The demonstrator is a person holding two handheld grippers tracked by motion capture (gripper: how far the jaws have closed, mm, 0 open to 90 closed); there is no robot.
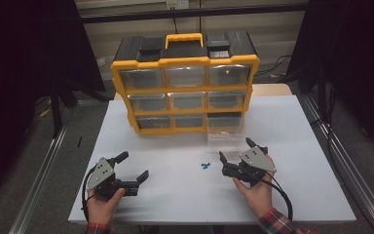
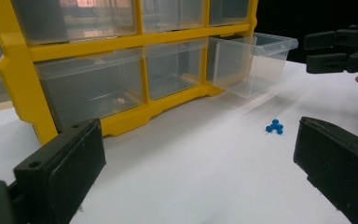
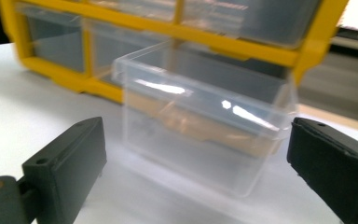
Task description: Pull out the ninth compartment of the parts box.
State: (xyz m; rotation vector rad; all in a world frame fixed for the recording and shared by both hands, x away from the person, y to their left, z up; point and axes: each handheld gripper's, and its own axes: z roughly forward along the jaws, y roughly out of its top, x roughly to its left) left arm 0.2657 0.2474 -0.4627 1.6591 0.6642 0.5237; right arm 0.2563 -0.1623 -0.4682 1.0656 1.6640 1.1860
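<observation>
Both pairs of black jaws stand wide apart with nothing between their pads. On the right gripper, held low over the white desk in the person's right hand, the jaws point toward a clear drawer that has been pulled forward out of the bottom right bay of the organizer; in the right gripper view that drawer sits just ahead of the jaws and apart from them, its front wall facing the camera and its rim level. The left gripper rests near the desk's front left part in the left hand, its jaws spread and aimed across the desk to the right.

Between the two grippers, nearer the right one, lies a small cluster of blue pins on the bare desk surface; the left gripper view shows the same blue pins lying ahead of its jaws, well short of the drawer.

Behind all this stands the yellow and black organizer, upright at the desk's far edge, with three rows of three clear drawers and a yellow carrying handle on top. Its other drawers are pushed in.
</observation>
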